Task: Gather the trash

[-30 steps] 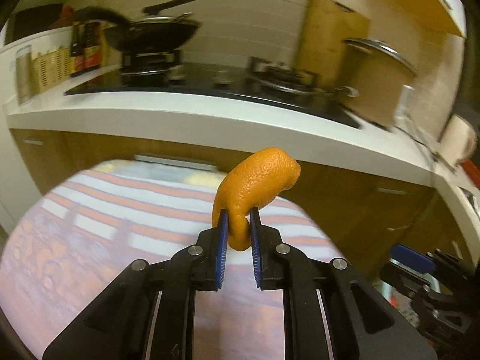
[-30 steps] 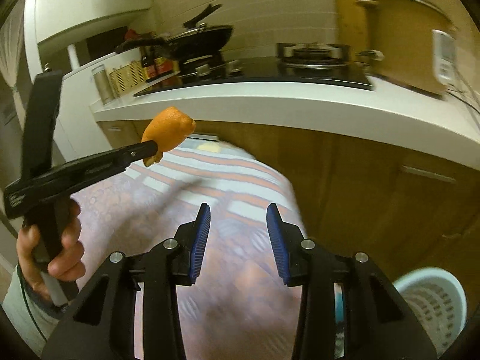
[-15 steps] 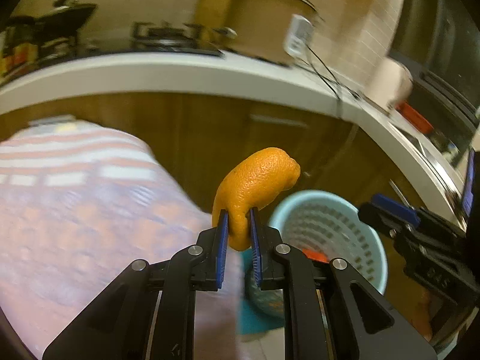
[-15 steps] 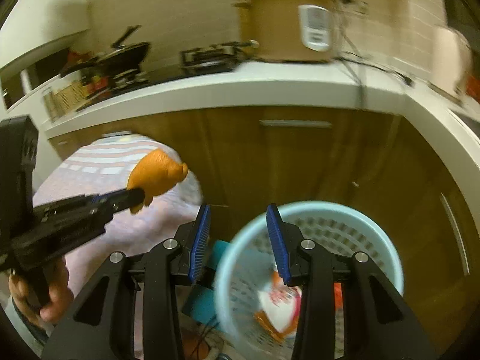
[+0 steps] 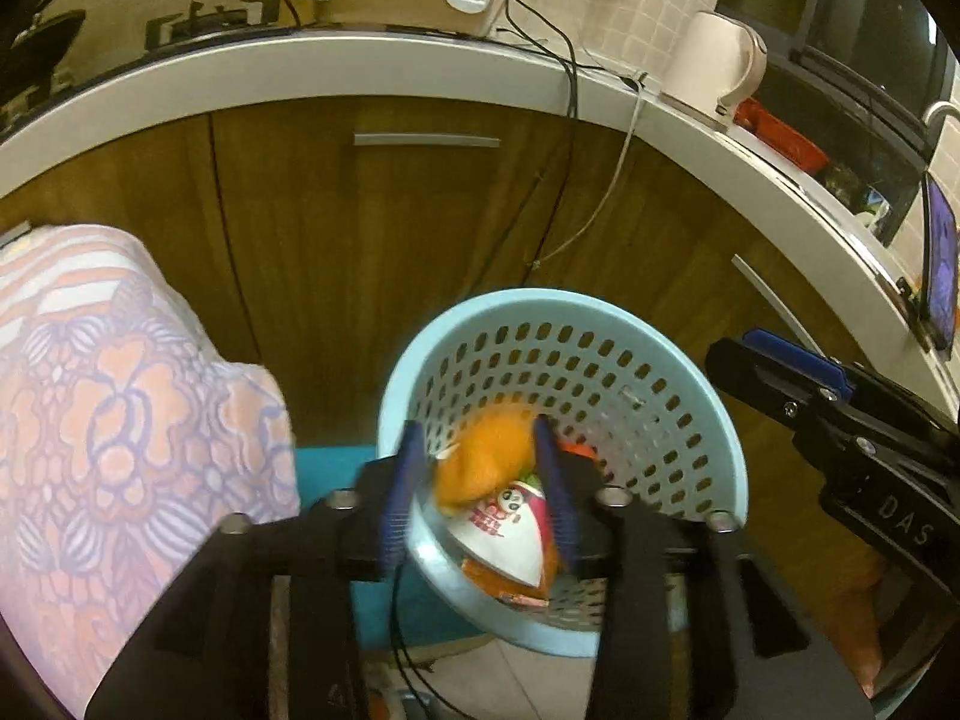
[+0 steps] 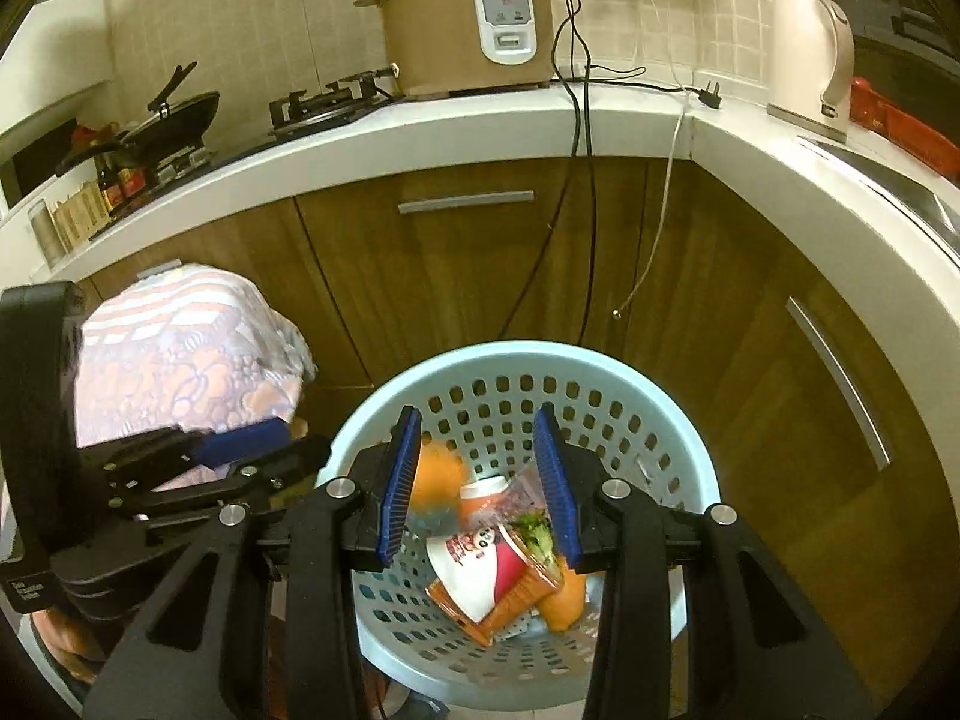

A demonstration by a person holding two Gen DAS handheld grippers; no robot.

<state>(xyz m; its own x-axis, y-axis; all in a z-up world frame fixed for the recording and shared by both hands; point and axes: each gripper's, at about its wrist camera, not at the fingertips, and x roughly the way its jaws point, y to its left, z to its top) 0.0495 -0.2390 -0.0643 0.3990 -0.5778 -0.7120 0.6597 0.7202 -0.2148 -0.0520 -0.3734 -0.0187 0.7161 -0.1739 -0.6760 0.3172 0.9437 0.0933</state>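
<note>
Orange peel [image 5: 483, 462] blurred inside blue basket [image 5: 708, 420], left gripper [image 5: 480, 486] jaws spread over it, right gripper [image 6: 480, 480] wide, empty

Both grippers are pointed down and forward, side by side. The left gripper [image 5: 480, 492] has its jaws spread wide, blue pads [image 5: 399, 501] a bit motion-blurred, with nothing pinched between them. The right gripper [image 6: 483, 483] is also wide open, pads [image 6: 399, 483] parallel and sharp. From the right wrist view the left one [image 6: 240, 456] pokes in from the left edge, and a bit of the hand [image 6: 66, 642] holding it shows low down, partly hidden.
</note>
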